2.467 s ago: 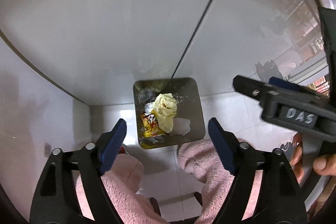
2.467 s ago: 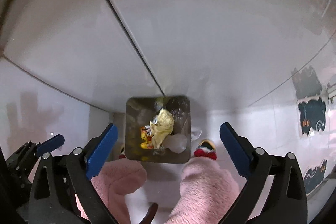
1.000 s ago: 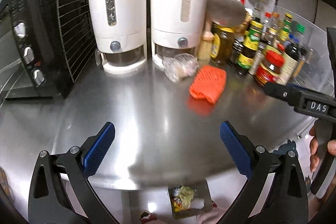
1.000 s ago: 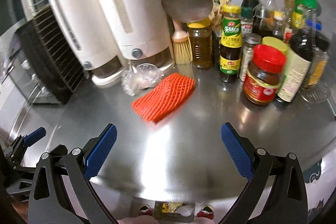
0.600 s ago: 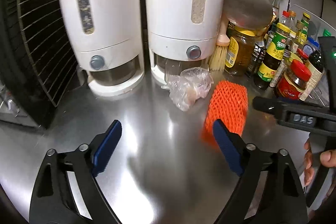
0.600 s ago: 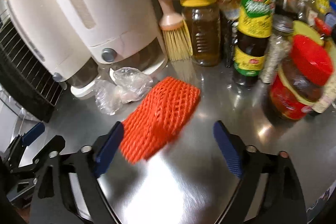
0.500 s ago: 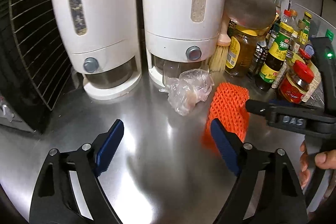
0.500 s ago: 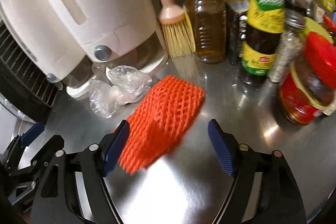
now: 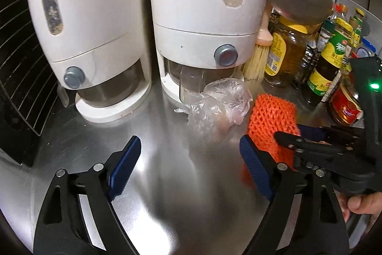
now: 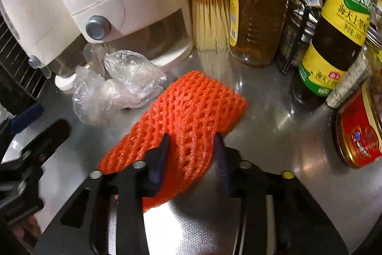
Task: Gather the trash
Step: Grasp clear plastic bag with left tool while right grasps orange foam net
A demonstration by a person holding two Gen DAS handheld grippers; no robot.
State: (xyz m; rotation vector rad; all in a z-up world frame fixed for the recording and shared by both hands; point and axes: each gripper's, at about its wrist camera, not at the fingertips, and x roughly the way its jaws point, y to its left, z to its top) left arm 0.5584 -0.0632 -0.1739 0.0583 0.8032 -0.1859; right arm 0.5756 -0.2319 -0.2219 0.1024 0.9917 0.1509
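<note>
Shiny steel desk [image 9: 167, 183] in a cramped kitchen corner, two white dispensers [image 9: 203, 16] at the back and a crowd of sauce bottles [image 10: 339, 35] off to the side of them. The trash sits right in front of the nearer dispenser: an orange foam net [image 10: 191, 116], the squishy fruit-sleeve kind, and touching it on the dispenser side, a crumpled clear plastic bag [image 9: 219, 106].

The right hand-held gripper [image 10: 192, 154] has just been closing, and its blue pads are now squeezed onto the near end of the net, which bulges up between them. So that one's clamped. The left hand-held gripper [image 9: 191, 169] is spread wide with nothing in it, hovering over bare steel just short of the bag.

Handling-wise, I'd guess both bits weigh next to nothing. The net is soft and springy, so a pinch across the folded end should hold fine. The bag is thin, slippery and floppy; best bet is grabbing the bunched-up middle, not a loose flap, or it'll probably slide out.
</note>
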